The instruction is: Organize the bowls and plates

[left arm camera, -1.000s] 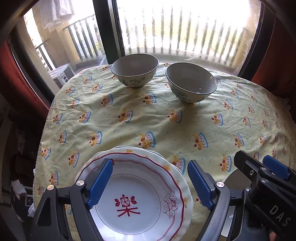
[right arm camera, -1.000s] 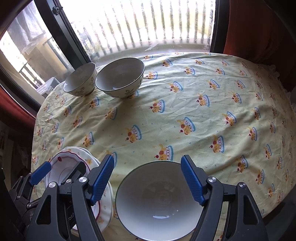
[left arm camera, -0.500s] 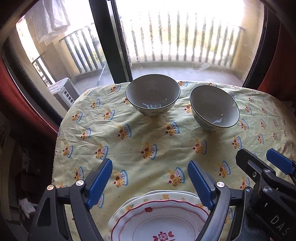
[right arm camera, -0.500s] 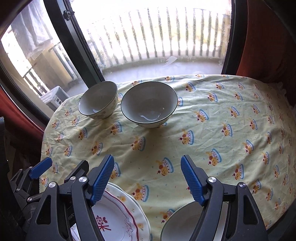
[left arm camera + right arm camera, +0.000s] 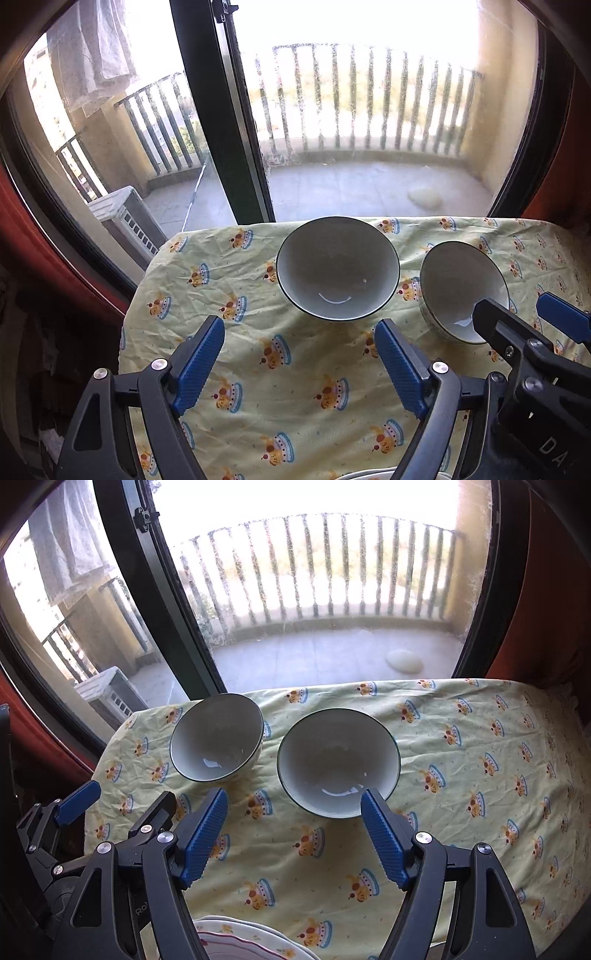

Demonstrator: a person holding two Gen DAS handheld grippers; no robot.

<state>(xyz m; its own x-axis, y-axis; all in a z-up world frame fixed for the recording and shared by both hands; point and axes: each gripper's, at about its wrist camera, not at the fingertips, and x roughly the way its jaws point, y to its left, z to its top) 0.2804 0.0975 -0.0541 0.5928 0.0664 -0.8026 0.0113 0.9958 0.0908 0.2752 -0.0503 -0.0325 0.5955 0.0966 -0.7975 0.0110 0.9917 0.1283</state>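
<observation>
Two white bowls with dark rims stand side by side at the far edge of the table. In the left wrist view the left bowl point(image 5: 338, 267) is straight ahead and the right bowl point(image 5: 461, 290) is partly behind the other gripper. In the right wrist view the left bowl point(image 5: 218, 736) and right bowl point(image 5: 338, 760) both show. My left gripper point(image 5: 299, 354) is open and empty, short of the left bowl. My right gripper point(image 5: 293, 830) is open and empty, just short of the right bowl. The stacked plates point(image 5: 243, 939) with a red rim line show at the bottom edge.
The table carries a wrinkled yellow cloth point(image 5: 480, 775) with a crown print. Behind it a glass door with a dark frame point(image 5: 221, 110) looks onto a balcony. Red curtains point(image 5: 554, 590) hang at both sides. The right gripper's body point(image 5: 535, 362) shows at the lower right of the left wrist view.
Both grippers have tilted up and moved forward towards the far bowls. The plates and the near bowl have slid out of view at the bottom. Both jaws stay open.
</observation>
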